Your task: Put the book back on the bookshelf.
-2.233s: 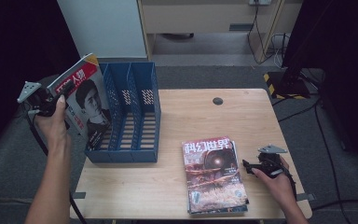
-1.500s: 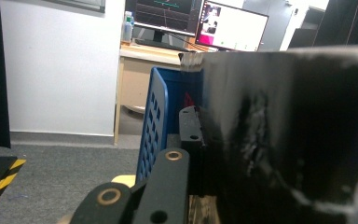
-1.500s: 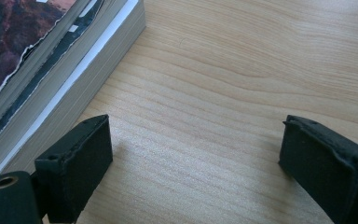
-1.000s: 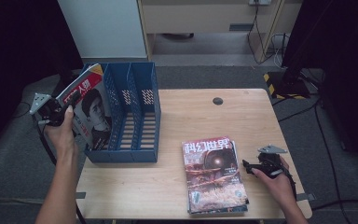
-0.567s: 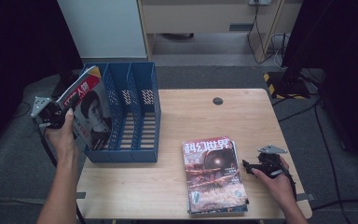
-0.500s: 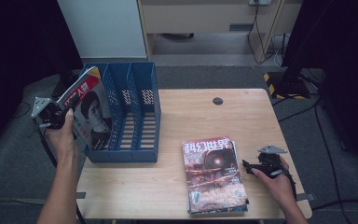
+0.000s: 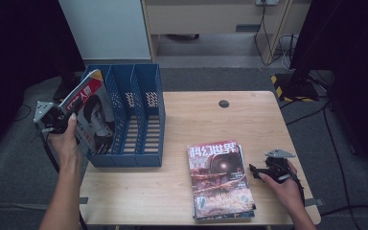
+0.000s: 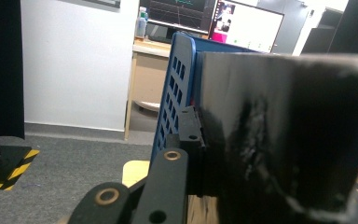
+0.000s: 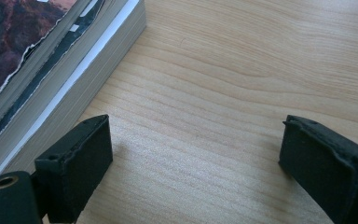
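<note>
At the rack's [image 7: 124, 115] leftmost slot, left gripper [image 7: 57, 120] clamps the magazine [image 7: 93, 115], now lowered closer since earlier: insertion nearly begun. Right gripper [image 9: 191, 154] rests open beside the stack [image 7: 220, 179].

An office or lab room is showing here: a small wooden bench [image 7: 182, 191] is standing on grey carpet [image 7: 9, 182], with a pale desk [image 7: 211, 19] and trailing cables [image 7: 278, 43] sitting behind it. Lit computer monitors [image 8: 247, 25] are glowing on a desk beyond, and yellow-black hazard tape [image 8: 14, 168] is marking a stand's base.
</note>
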The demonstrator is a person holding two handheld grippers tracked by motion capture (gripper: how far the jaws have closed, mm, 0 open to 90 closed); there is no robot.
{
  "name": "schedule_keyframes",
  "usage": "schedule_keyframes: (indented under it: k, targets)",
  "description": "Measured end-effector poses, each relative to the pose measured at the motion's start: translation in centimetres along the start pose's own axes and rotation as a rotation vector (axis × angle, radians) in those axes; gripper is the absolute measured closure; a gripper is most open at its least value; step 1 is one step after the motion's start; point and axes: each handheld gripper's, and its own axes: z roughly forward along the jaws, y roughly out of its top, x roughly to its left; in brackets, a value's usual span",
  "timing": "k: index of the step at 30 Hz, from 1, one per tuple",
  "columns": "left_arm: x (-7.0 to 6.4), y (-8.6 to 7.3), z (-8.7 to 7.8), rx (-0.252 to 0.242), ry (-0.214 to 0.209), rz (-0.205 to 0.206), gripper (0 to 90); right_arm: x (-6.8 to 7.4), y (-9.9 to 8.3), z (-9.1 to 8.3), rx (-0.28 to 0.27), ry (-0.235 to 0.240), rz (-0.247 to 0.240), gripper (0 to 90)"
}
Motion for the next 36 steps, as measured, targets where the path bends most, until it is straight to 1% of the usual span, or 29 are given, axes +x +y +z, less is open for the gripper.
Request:
schedule_keyframes:
  k: [11,13,17,20,23,27,30,36]
  targets:
    - [-0.1,0.3,-0.2,-0.016,-0.005,-0.002,85.9,0.0,0.0,0.0,0.000,0.000,0.000,9.5]
    - [0.0,0.4,-0.4,-0.029,-0.012,-0.008,85.9,0.0,0.0,0.0,0.000,0.000,0.000,9.5]
    - [-0.1,0.9,-0.7,-0.048,-0.017,0.003,85.9,0.0,0.0,0.0,0.000,0.000,0.000,9.4]
    - [0.0,1.2,-0.8,-0.067,-0.016,-0.011,85.8,0.0,0.0,0.0,0.000,0.000,0.000,9.5]
    - [-0.1,1.4,-0.5,-0.069,-0.009,-0.004,85.8,0.0,0.0,0.0,0.000,0.000,0.000,9.5]
    - [-0.2,1.1,-0.1,-0.063,-0.003,0.001,85.7,0.0,0.0,0.0,0.000,-0.001,0.001,9.5]
    - [-0.2,0.7,0.0,-0.063,0.003,-0.006,85.6,0.0,0.0,0.0,0.000,-0.001,0.000,9.5]
    - [-0.1,0.2,0.2,-0.064,0.001,-0.013,85.3,0.0,0.0,0.0,0.000,-0.001,0.001,9.5]
